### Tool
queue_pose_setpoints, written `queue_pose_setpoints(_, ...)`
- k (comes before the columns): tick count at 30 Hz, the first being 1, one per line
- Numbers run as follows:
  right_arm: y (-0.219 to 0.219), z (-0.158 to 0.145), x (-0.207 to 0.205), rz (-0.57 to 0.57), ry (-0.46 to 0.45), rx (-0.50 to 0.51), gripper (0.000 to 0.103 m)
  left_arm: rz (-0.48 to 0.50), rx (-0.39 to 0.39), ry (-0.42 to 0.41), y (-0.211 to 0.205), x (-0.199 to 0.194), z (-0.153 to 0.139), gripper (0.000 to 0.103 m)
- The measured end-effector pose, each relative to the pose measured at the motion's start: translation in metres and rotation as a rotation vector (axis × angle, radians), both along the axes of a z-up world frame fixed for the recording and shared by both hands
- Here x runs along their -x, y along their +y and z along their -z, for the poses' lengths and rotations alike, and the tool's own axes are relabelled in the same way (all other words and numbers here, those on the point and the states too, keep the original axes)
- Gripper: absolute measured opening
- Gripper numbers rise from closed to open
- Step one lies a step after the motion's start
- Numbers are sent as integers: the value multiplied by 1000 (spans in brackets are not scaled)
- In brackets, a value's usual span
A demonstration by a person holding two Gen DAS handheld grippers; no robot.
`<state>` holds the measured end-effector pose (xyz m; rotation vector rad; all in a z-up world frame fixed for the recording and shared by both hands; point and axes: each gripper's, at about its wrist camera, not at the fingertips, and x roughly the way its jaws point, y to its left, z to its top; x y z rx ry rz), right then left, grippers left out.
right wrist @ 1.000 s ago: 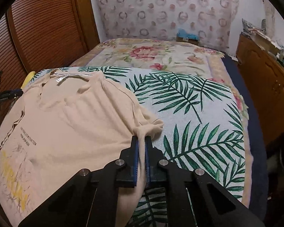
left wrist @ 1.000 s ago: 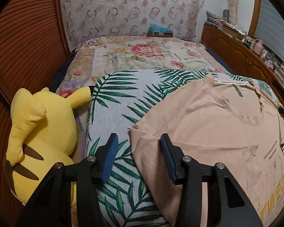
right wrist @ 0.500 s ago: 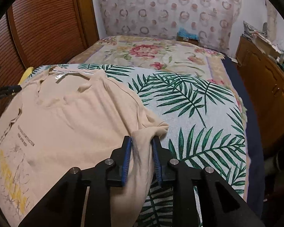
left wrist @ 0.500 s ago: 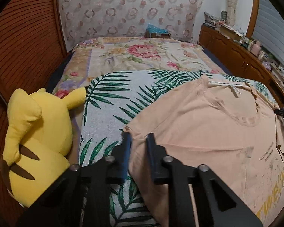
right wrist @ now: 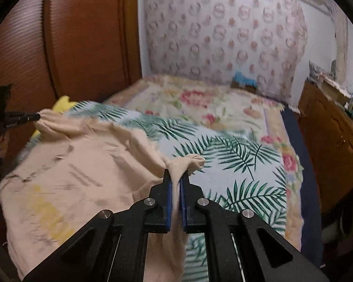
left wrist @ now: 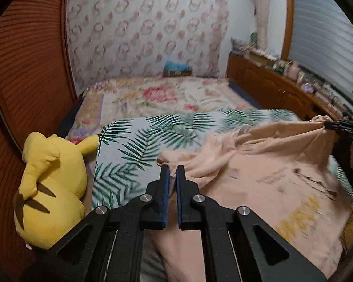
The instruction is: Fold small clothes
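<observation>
The bed [left wrist: 153, 98] carries a palm-leaf blanket [left wrist: 153, 136], and on it, partly raised, lies the peach shirt [left wrist: 258, 188]. A yellow plush [left wrist: 49, 178] sits beside the blanket's left edge. The left gripper [left wrist: 173, 172] has its fingers [left wrist: 164, 183] clamped on one bunched sleeve; the right gripper [right wrist: 176, 176] pinches the other, so the cloth hangs stretched between them.

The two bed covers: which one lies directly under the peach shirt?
The palm-leaf cover, white with green fronds, lies under the peach shirt. The floral cover with pink roses is farther back, bare.
</observation>
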<state>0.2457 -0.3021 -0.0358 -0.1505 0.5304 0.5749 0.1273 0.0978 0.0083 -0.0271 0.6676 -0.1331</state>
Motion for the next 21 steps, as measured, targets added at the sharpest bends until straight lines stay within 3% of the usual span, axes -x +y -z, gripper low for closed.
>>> queue_pose_setpoints(9, -31, 6, 98, -37, 9, 48, 6, -6, 25, -47, -2, 90, -7, 6)
queue_pose_setpoints(17, -63, -6, 153, -32, 36, 9, 6, -29, 53, -61, -1, 146, -10, 6)
queue_pose_setpoints(21, -72, 4, 168, -30, 86, 19, 6, -38, 58, -30, -1, 159, -3, 6)
